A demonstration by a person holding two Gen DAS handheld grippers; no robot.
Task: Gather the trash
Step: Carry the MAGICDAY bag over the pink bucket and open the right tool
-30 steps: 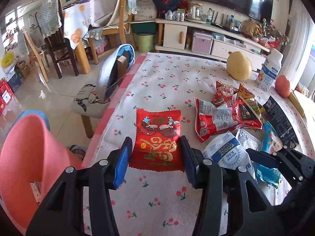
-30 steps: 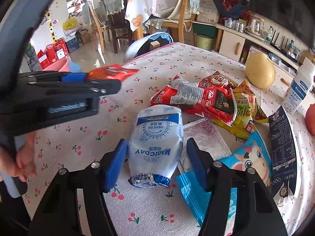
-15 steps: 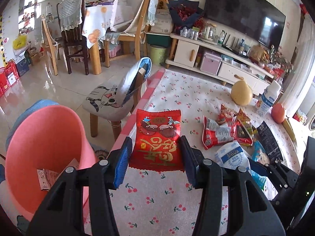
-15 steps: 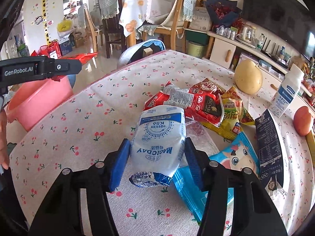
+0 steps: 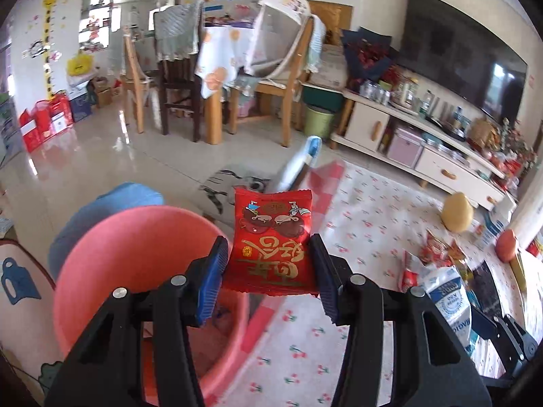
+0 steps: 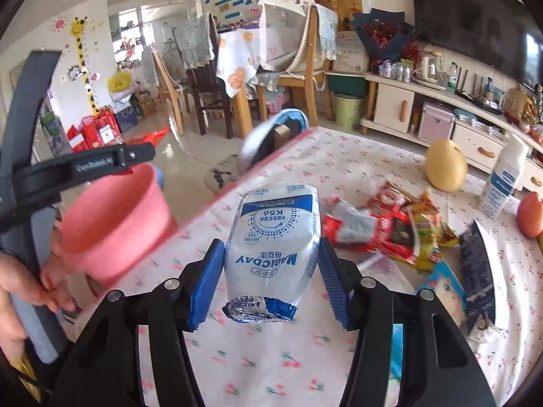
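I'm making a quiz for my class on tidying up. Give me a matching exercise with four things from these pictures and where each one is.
Things:
1. red packet
2. white pouch
3. pink bin
4. yellow pear

Places:
A. on the tablecloth
B. in the right claw
C. beside the table, below its edge
D. in the left claw

Pairs: 1-D, 2-B, 3-C, 4-A

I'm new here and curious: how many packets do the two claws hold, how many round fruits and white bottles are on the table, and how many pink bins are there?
Held packets: 2, red packet, white and blue packet
Round fruits: 2, yellow fruit, orange fruit
White bottle: 1
Pink bin: 1
Total: 6
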